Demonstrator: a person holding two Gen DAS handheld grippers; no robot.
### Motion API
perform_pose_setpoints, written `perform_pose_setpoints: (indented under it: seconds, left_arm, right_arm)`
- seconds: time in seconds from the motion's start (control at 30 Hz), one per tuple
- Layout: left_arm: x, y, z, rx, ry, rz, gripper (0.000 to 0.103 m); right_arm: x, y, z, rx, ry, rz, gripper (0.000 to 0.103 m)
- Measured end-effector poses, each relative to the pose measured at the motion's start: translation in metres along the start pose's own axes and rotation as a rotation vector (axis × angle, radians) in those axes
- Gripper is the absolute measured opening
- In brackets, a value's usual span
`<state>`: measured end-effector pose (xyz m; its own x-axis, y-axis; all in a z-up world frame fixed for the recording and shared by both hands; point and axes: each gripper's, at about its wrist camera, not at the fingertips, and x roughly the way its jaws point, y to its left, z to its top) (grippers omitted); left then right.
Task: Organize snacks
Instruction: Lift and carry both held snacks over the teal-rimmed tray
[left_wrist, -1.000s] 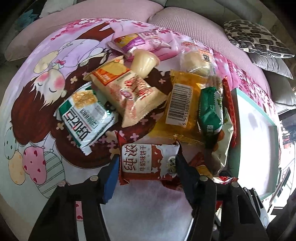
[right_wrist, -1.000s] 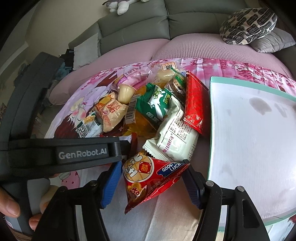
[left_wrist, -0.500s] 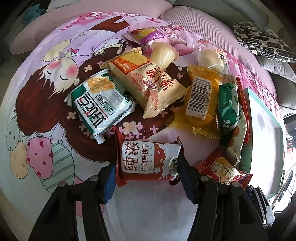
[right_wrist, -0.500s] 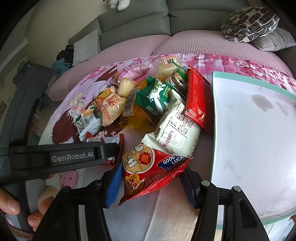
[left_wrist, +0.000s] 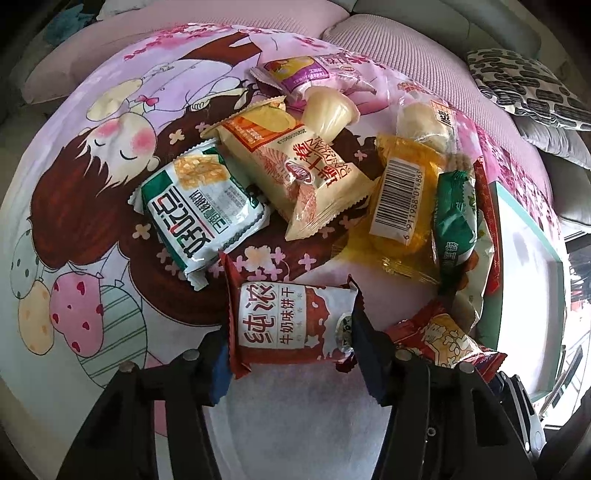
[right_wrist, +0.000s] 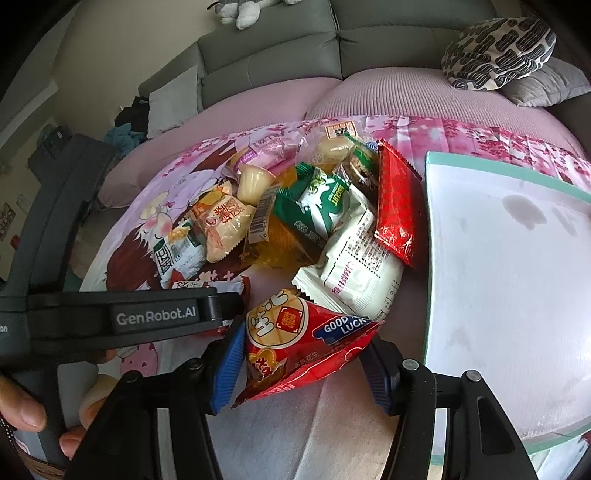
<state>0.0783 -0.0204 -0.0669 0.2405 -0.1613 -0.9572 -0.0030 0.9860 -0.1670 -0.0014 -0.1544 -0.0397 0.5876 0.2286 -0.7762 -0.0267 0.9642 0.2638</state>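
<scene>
A brown and white milk biscuit packet (left_wrist: 291, 325) lies crosswise between the fingers of my left gripper (left_wrist: 291, 354). Both blue pads touch its ends and the jaws are closing on it. In the right wrist view a red peanut bag (right_wrist: 306, 343) marked GOOD LUCK sits between the pads of my right gripper (right_wrist: 301, 373), which press on its two sides. The left gripper's black body (right_wrist: 155, 315) reaches in from the left, with a person's fingers (right_wrist: 22, 410) on it. Beyond both grippers a pile of several snack packets (left_wrist: 317, 177) lies on a pink cartoon cloth (left_wrist: 92, 184).
A white tray with a teal rim (right_wrist: 498, 295) lies to the right of the pile, with nothing on it. The pile holds a green biscuit pack (right_wrist: 325, 206), a flat red packet (right_wrist: 397, 206) and a pudding cup (right_wrist: 255, 182). A grey sofa (right_wrist: 295, 51) and patterned cushion (right_wrist: 495, 48) stand behind.
The left gripper's pads have drawn in on the biscuit packet, and the pile now sits a little farther from it. The right gripper's pads have closed in on the red peanut bag.
</scene>
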Motion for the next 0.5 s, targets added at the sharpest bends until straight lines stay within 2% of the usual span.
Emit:
perform_pose_setpoints:
  seconds: [0.2, 0.5]
  left_arm:
    - [-0.016, 0.004, -0.003, -0.015, -0.021, 0.014, 0.059]
    - [-0.053, 0.014, -0.005, -0.018, -0.107, -0.017, 0.059]
  right_arm:
    - [-0.002, 0.001, -0.001, -0.005, -0.005, 0.007, 0.058]
    - [-0.024, 0.008, 0.0, -0.02, -0.06, 0.05, 0.057]
